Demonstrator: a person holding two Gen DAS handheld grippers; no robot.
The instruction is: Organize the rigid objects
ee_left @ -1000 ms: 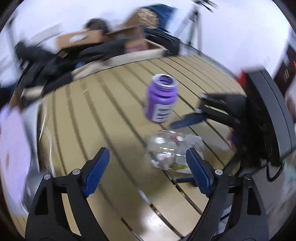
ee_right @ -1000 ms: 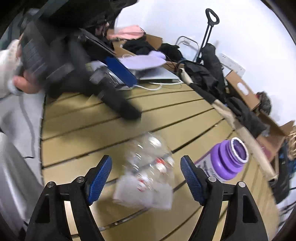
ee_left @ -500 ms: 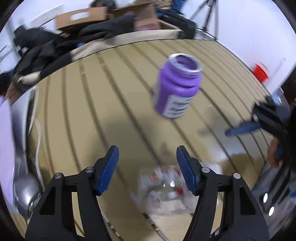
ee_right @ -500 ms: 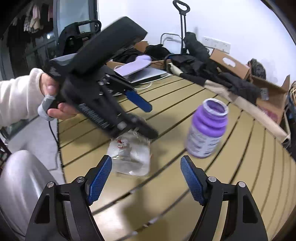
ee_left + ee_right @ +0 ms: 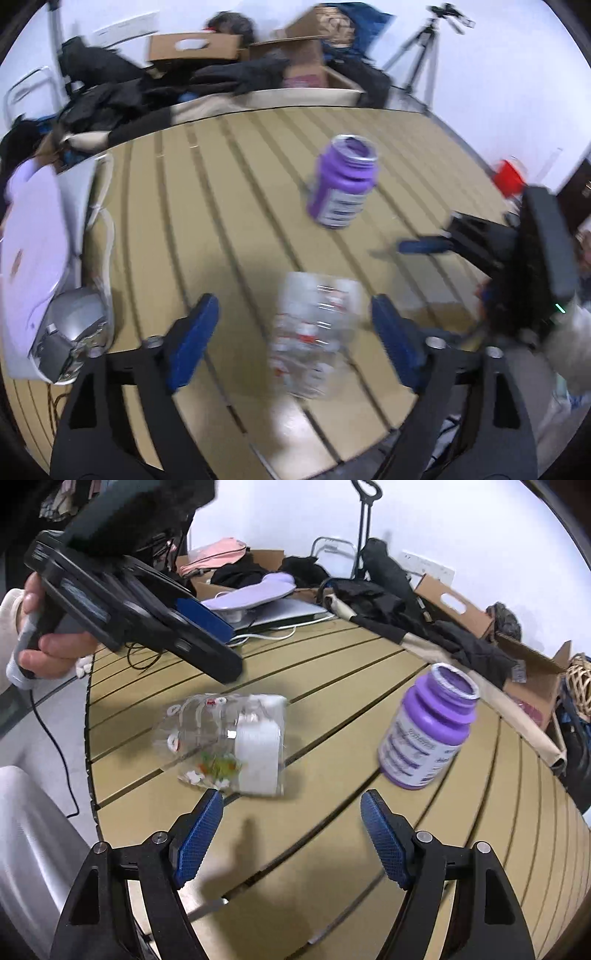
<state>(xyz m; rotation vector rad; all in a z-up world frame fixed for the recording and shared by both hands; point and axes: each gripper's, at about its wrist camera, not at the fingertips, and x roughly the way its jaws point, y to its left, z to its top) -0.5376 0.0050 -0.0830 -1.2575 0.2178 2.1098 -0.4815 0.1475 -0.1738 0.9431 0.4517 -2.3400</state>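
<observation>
Left to right. My left gripper (image 5: 291, 328) has its fingers wide apart, holding nothing. It hangs over the clear plastic packet (image 5: 314, 332), which lies flat on the slatted counter (image 5: 184, 221) and shows between the two blue pads. I cannot tell if the pads are down at packet level or above it; the view is motion-blurred.

Further along the counter, the purple bottle (image 5: 428, 731) stands upright with no cap on, well apart from the packet.

My right gripper (image 5: 291, 834) is also spread open and empty, low over bare counter. In its view the packet is just ahead of the left pad and the bottle ahead of the right pad, neither between the fingers.

Risks, as I judge them:
- The packet is thin and crinkly. Closing on it from above could just scrape the counter or pinch a corner, so it folds and slips out.
- The bottle is open and top-heavy looking. A sideways knock from a finger would tip it and send it rolling along the slats.
- Both grippers work near the same two items, so they could bump each other.
</observation>
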